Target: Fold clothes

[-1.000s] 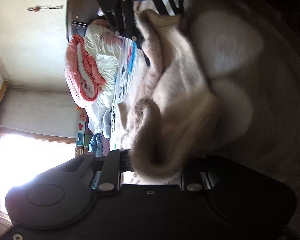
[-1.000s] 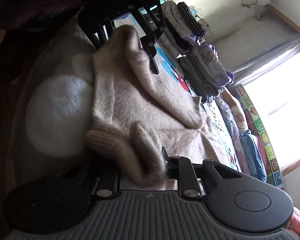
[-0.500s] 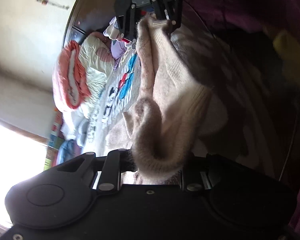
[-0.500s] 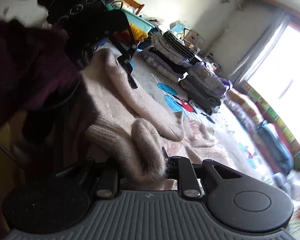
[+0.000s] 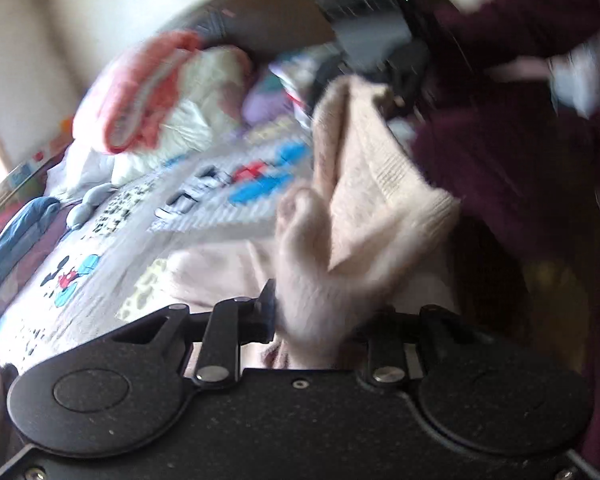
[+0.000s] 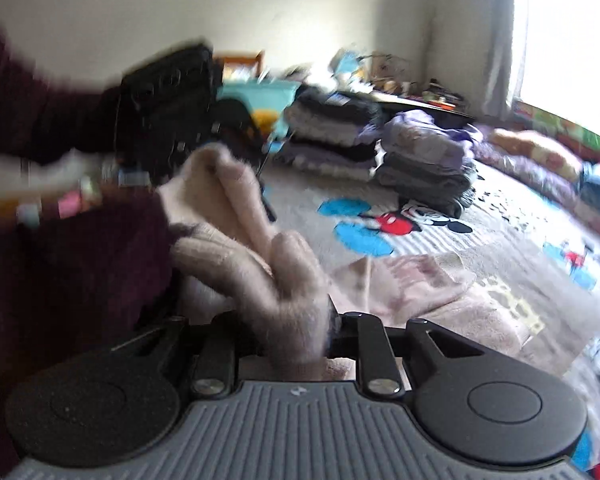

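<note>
Both views are smeared with motion, and the sweater (image 5: 364, 216) bunches over my left tongs (image 5: 320, 316) and right tongs (image 6: 296, 332), hiding their tips. Each pair pinches a fold of it; the rest trails onto the bed (image 6: 480, 240) beyond them.

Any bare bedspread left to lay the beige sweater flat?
Yes: the cartoon bedspread is bare beyond the sweater, short of the folded clothes stacks. The window edge is crowded with bundled bedding; the pink quilt fills the head end.
</note>
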